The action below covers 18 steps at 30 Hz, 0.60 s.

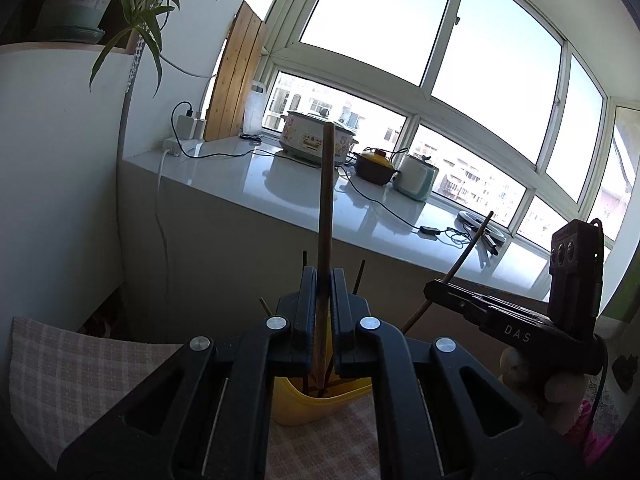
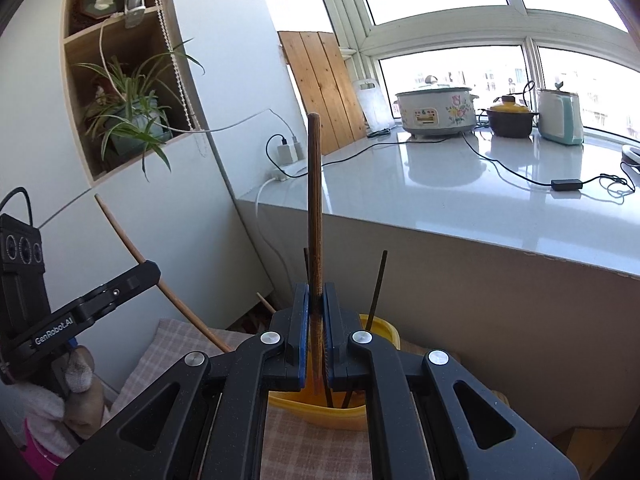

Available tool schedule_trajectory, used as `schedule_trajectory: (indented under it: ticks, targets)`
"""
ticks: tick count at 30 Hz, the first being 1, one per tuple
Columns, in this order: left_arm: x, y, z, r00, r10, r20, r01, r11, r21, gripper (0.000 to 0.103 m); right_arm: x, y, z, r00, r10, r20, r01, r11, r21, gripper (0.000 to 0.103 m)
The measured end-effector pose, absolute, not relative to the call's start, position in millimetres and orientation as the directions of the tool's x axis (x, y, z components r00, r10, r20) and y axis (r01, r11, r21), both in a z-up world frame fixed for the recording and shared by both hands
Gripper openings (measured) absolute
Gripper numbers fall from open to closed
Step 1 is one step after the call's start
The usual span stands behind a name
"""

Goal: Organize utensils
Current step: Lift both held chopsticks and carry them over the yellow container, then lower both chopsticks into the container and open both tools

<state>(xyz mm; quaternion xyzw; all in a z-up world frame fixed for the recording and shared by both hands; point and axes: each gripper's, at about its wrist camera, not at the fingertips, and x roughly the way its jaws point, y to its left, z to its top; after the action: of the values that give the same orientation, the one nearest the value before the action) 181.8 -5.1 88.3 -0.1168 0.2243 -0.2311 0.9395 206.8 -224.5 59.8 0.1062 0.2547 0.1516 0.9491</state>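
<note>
Behind everything, a wide window is seen above a white counter on which a cooker, a dark pot and a pale appliance are set. At the left gripper a wooden chopstick is pinched upright between pressed-together fingers, and at the right gripper a darker chopstick is clamped the same way. Both are held just above a yellow holder on a checked cloth, where a few thin dark chopsticks are left standing.

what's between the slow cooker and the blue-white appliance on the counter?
A dark clay pot with a yellow lid sits between the slow cooker and blue-white appliance; right wrist view.
</note>
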Motion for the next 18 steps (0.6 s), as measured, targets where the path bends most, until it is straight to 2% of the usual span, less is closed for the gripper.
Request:
schedule_trajectory:
  ticks: [18]
  targets:
    - [204, -40, 38, 0.721, -0.484, -0.496, 0.385, 0.875, -0.294, 0.004, 229, -224, 20, 0.77, 0.308, -0.559, -0.191, 0.947, 0.258, 0.005]
